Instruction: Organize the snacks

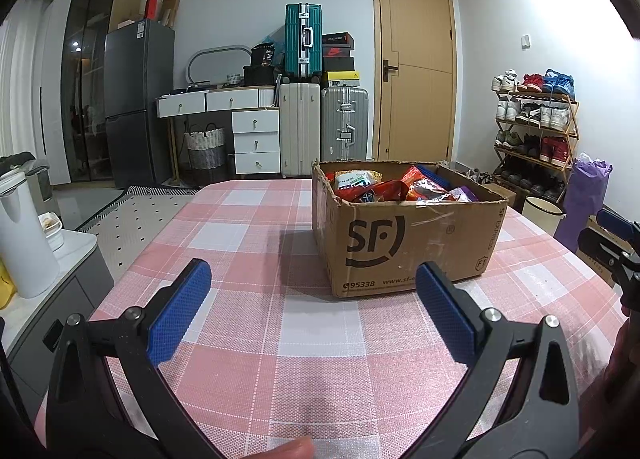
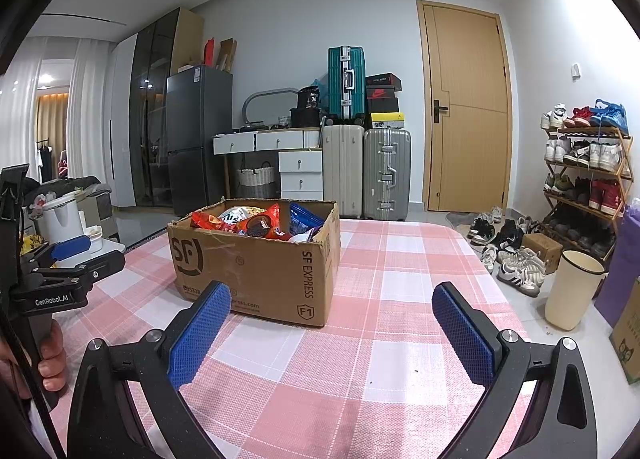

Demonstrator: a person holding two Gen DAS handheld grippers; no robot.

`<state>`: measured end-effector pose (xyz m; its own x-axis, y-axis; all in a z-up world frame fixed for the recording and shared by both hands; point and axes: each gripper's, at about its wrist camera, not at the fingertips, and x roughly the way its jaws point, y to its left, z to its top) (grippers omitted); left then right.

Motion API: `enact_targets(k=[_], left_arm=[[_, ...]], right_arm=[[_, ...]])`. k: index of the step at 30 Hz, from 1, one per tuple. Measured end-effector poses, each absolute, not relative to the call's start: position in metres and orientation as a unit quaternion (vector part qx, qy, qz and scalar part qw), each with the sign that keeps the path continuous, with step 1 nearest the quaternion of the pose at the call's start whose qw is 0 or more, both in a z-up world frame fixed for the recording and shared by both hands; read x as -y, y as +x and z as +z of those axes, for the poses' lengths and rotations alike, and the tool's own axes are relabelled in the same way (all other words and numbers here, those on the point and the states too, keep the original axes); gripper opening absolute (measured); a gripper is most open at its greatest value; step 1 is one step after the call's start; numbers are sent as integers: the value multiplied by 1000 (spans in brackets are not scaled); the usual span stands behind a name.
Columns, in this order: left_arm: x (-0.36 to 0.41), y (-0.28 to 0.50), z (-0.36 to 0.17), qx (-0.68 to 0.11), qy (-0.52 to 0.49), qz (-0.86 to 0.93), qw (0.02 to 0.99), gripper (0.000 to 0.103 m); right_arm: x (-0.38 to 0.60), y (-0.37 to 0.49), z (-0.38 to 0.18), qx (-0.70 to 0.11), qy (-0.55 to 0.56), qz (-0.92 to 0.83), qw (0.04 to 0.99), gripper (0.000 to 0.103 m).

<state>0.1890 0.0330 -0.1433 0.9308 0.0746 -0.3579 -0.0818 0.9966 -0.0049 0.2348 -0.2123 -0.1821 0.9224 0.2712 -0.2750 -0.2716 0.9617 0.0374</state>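
The left gripper (image 1: 316, 307) hangs low over the table (image 1: 256, 339), its blue pads (image 1: 180, 311) spread wide with nothing between them. The right gripper (image 2: 330, 329) hovers the same way, pads (image 2: 200, 335) wide apart and empty. In the right wrist view the left gripper shows at 9 o'clock, held by a hand (image 2: 52, 359) on its grip; in the left wrist view part of the right gripper shows at 3 o'clock.

A pink and white checked cloth (image 2: 360, 379) covers the table. On it, ahead of both grippers and apart from them, stands an open box (image 1: 404, 235) marked SF. From the left gripper it lies at about 1 o'clock; from the right gripper, at about 11 o'clock (image 2: 256, 259). Snacks (image 1: 400, 187) fill it, red, orange, blue and purple bags heaped to the rim, none on the cloth outside.

Beyond the table's right edge, at 3 o'clock in the right wrist view, a cream bin (image 2: 572, 291) stands on the floor, with loose shoes (image 2: 508, 247) beside it and a shoe rack (image 2: 588, 175) behind. At 9 o'clock in the left wrist view a white kettle (image 1: 24, 235) stands on a side counter.

Against the far wall, from 10 to 1 o'clock, stand a dark fridge (image 1: 138, 99), white drawers (image 1: 256, 139), suitcases (image 1: 320, 127) and a closed wooden door (image 1: 416, 59).
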Motion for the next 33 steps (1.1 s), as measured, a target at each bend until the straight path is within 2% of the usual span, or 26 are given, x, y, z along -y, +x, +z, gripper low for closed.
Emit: enact_targets(k=[33], left_arm=[[-33, 188, -143, -182, -10, 39, 983, 102]], right_arm=[[213, 235, -181, -141, 0, 138, 980, 103]])
